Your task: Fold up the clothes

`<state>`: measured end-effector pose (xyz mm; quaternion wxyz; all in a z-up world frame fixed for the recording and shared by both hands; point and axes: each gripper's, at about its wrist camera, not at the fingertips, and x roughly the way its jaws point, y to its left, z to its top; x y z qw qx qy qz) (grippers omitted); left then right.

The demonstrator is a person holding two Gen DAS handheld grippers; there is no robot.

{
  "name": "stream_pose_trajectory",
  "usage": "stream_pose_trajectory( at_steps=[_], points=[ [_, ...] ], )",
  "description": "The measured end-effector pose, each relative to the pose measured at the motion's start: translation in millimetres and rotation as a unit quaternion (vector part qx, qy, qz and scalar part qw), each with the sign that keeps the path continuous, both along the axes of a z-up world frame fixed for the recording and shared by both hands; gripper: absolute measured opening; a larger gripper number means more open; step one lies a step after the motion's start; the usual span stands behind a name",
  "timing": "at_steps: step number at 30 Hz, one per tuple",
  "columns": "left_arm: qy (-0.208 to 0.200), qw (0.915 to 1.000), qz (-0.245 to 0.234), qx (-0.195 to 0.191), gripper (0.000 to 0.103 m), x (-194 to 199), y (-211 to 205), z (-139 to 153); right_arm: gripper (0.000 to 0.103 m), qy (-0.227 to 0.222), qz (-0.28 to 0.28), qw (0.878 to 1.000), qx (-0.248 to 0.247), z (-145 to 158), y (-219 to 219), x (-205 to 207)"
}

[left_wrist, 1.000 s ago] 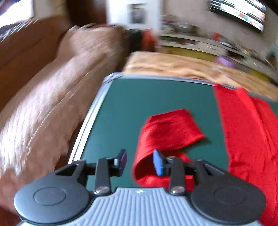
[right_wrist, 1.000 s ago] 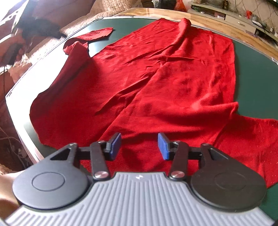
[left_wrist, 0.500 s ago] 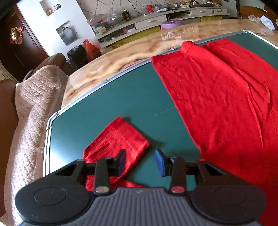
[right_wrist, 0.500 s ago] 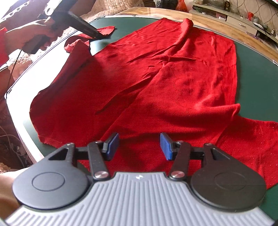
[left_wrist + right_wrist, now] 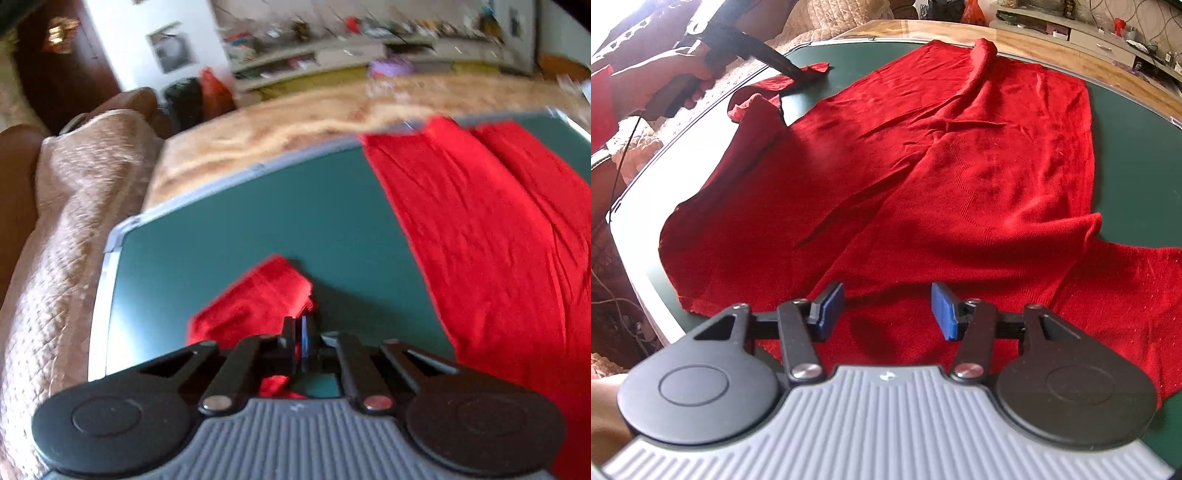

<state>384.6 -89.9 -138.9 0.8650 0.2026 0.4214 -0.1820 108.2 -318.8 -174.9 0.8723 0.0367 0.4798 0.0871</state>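
Since the left claw [image 5: 300, 341] has just clenched on the sleeve [image 5: 258, 299] near the worktop's [image 5: 229, 236] far-left corner, lift it clear, carry it over the sweater [image 5: 942, 177], lay flat. Right claw [image 5: 887, 311] released, hovering at the near edge.

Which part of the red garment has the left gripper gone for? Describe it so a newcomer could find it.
On the green table top lies a spread red knit garment. Its sleeve end reaches toward the table corner nearest the quilted beige sofa cover. It is the only narrow strip apart from the garment's body, and the left gripper, jaws just closed, pinches its edge.
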Motion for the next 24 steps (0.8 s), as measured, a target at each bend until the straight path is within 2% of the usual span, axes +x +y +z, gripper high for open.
stream_pose_trajectory(
  at_steps=[6, 11, 15, 20, 22, 24],
  points=[
    [-0.043, 0.9946, 0.088, -0.034, 0.002, 3, 67, 38, 0.060, 0.000, 0.001, 1.000, 0.000, 0, 0, 1],
    [-0.065, 0.9819, 0.171, -0.048, 0.002, 5, 138, 59, 0.060, 0.001, 0.001, 1.000, -0.003, 0, 1, 1],
    [-0.073, 0.9679, 0.235, -0.048, 0.002, 7, 189, 62, 0.060, 0.002, 0.001, 1.000, -0.010, 1, 3, 1],
    [-0.092, 0.9521, 0.288, -0.047, 0.001, 6, 231, 64, 0.060, 0.003, 0.003, 1.000, -0.015, 2, 5, 1],
    [-0.098, 0.9480, 0.298, -0.056, 0.001, 5, 242, 65, 0.060, 0.004, 0.002, 1.000, -0.018, 1, 6, 2],
    [-0.096, 0.9471, 0.303, -0.045, 0.001, 5, 246, 61, 0.061, 0.004, 0.003, 1.000, -0.021, 1, 7, 2]
  ],
)
